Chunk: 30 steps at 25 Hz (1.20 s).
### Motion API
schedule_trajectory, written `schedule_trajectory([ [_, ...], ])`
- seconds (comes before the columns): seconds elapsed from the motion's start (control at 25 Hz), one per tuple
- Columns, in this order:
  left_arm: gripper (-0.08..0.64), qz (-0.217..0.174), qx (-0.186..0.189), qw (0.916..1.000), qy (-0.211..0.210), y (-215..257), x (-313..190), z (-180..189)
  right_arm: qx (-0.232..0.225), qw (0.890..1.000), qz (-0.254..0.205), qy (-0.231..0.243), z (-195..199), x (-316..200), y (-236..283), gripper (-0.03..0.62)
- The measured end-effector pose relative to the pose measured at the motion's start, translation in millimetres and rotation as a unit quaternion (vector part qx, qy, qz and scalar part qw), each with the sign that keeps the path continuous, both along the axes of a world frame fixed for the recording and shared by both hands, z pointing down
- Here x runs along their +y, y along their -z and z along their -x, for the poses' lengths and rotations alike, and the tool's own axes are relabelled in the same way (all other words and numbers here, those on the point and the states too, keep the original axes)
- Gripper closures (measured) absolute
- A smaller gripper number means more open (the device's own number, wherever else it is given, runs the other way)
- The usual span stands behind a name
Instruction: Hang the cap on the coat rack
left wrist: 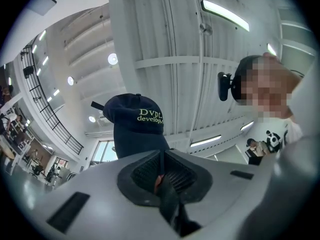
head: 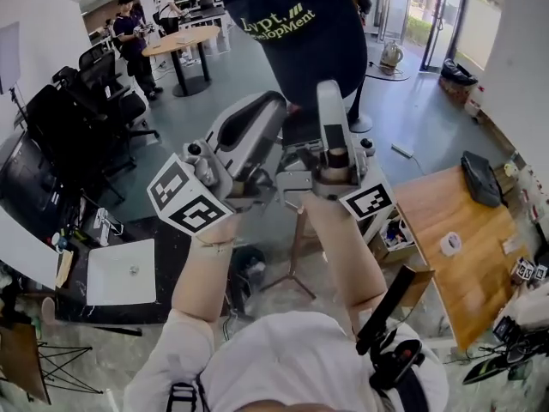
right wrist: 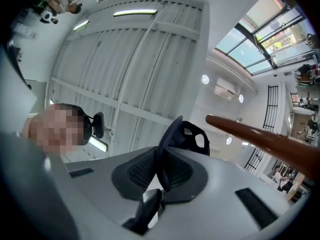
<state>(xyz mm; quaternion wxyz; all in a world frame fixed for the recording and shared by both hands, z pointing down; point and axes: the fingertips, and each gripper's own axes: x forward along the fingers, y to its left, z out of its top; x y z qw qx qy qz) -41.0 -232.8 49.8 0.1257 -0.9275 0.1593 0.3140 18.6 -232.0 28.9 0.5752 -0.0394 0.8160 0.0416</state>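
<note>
Left gripper (left wrist: 160,171) and right gripper (right wrist: 162,169) both pinch the navy cap (head: 296,33); the coat rack peg (right wrist: 265,139) juts nearest, upper right of the right gripper.

A brown wooden peg (right wrist: 260,136) was the nearest obstacle to the cap (head: 296,33). In the right gripper view it slanted in from the cap's right, its tip close by the cap's back opening; whether they touched could not be told. Above the cap and to its left there was open air up to the ceiling. Directly beneath the cap the room was taken, because the left gripper (left wrist: 161,171) and the right gripper (right wrist: 162,169) were both clamped on its lower edge, side by side. Far below the cap, open floor lay between black office chairs (head: 86,110) to its left and a wooden table (head: 455,239) to its right.
</note>
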Motion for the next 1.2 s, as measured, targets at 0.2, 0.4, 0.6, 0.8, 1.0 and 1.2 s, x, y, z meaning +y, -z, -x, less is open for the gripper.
schedule_trajectory([
  [0.2,0.529,-0.007,-0.005,0.9994,-0.033,6,-4,-35,-0.021,1.000,-0.011,-0.021,-36,-4,3,0.551],
  [0.4,0.529,-0.005,-0.013,0.9986,-0.050,8,-4,-56,-0.040,0.999,0.003,-0.031,-62,-11,-1,0.551],
  [0.6,0.529,0.007,-0.024,0.9978,-0.061,-6,-3,-75,-0.065,0.997,0.040,-0.030,-85,-18,-28,0.551],
  [0.8,0.529,0.033,-0.029,0.9963,-0.074,-27,2,-85,-0.084,0.993,0.072,-0.029,-98,-15,-57,0.549],
  [1.0,0.529,0.066,-0.032,0.9946,-0.074,-50,3,-92,-0.089,0.991,0.094,-0.040,-107,-8,-78,0.551],
  [1.2,0.529,0.096,-0.033,0.9917,-0.079,-73,5,-98,-0.093,0.987,0.123,-0.040,-113,-7,-93,0.551],
])
